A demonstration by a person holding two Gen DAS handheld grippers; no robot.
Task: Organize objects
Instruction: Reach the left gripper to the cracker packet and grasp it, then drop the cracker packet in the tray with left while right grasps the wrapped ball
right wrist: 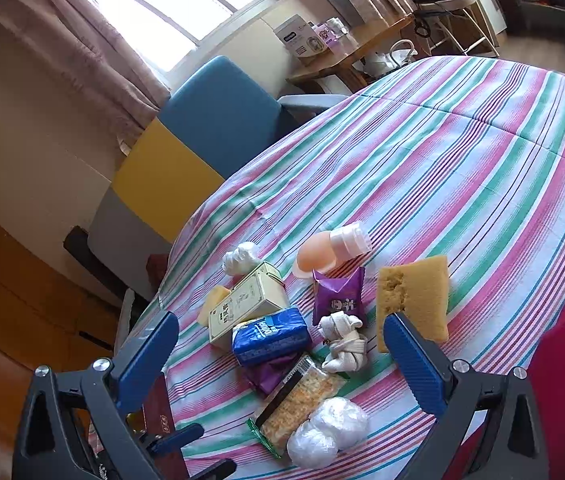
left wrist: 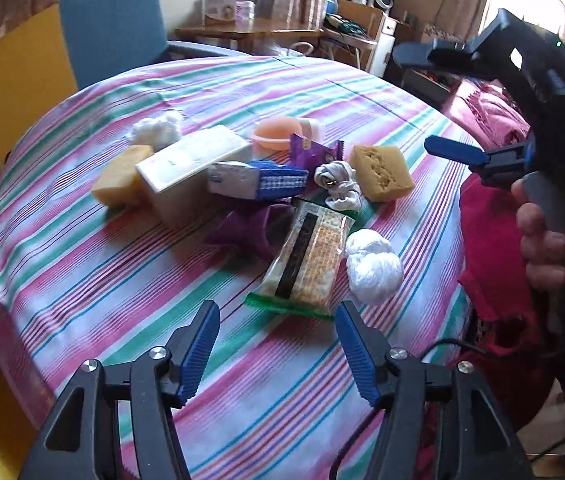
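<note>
A pile of objects lies on the striped tablecloth (left wrist: pixel 82 240): a cracker packet (left wrist: pixel 308 258) (right wrist: pixel 296 402), a white plastic ball (left wrist: pixel 372 266) (right wrist: pixel 328 430), a yellow sponge (left wrist: pixel 380 172) (right wrist: pixel 412 296), a white box (left wrist: pixel 190 160) (right wrist: pixel 246 302), a blue tissue pack (left wrist: pixel 258 180) (right wrist: pixel 270 338), a knotted white cloth (left wrist: pixel 338 184) (right wrist: pixel 342 344), a purple snack packet (left wrist: pixel 314 152) (right wrist: pixel 338 292) and a peach cup (left wrist: pixel 276 134) (right wrist: pixel 316 258). My left gripper (left wrist: pixel 278 354) is open above the table, just short of the cracker packet. My right gripper (right wrist: pixel 282 364) (left wrist: pixel 422 100) is open and empty, held above the pile.
A second yellow sponge (left wrist: pixel 120 178) and a white wad (left wrist: pixel 156 130) lie at the pile's far left. A blue and yellow chair (left wrist: pixel 110 28) (right wrist: pixel 218 116) stands behind the table. A wooden side table (left wrist: pixel 250 34) holds boxes. Red fabric (left wrist: pixel 494 240) lies beside the table's right edge.
</note>
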